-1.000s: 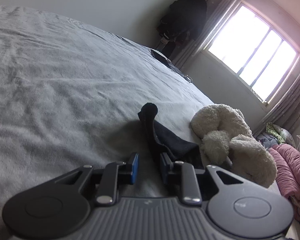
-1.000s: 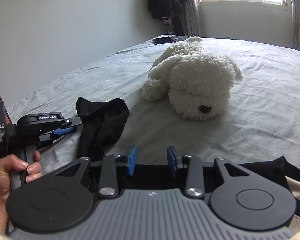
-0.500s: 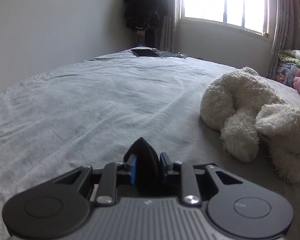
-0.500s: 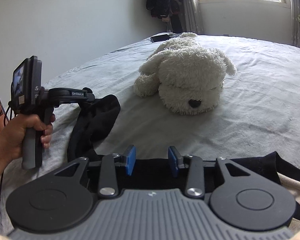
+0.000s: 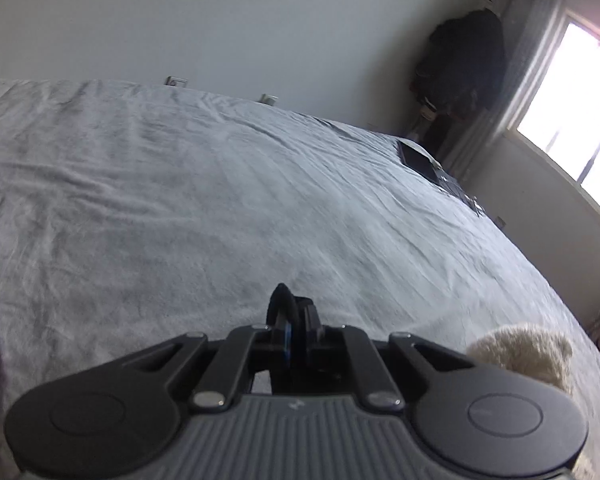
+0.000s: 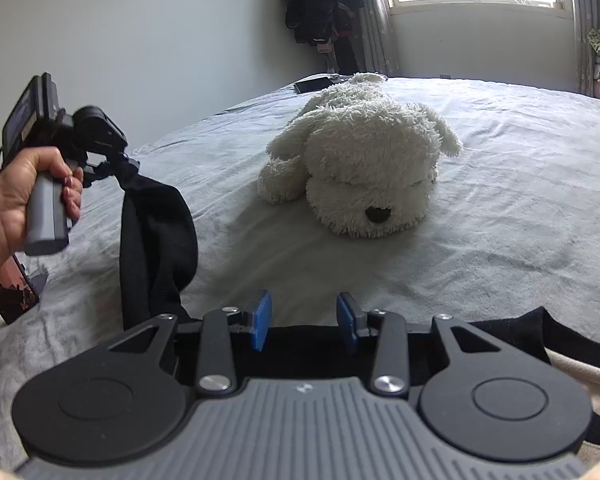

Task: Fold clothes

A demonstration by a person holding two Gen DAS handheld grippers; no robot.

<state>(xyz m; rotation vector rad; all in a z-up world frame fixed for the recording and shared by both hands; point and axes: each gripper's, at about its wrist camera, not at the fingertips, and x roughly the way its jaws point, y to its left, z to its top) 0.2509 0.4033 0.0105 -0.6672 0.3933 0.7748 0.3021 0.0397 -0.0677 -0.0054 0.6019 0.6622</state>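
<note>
A black garment [image 6: 156,240] hangs from my left gripper [image 6: 126,164], which a hand [image 6: 16,196] holds up above the grey bed at the left of the right wrist view. In the left wrist view the left gripper [image 5: 294,320] is shut on a black fold of that garment [image 5: 280,300], tilted over the bed. My right gripper [image 6: 305,320] stands open low over the garment's lower part [image 6: 300,352], which spreads under it on the bed near the front edge. Nothing sits between its blue pads [image 6: 260,320].
A white plush dog [image 6: 360,168] lies on the grey bedsheet [image 6: 520,220] just beyond the right gripper; a bit of the plush [image 5: 528,352] shows beside the left one. A dark tablet [image 5: 420,160] lies at the bed's far corner. Dark clothes [image 6: 320,4] hang by the window.
The left gripper shut on the black garment's edge and lifted it off the bed, rising and tilting. The right gripper stayed open and almost still.
</note>
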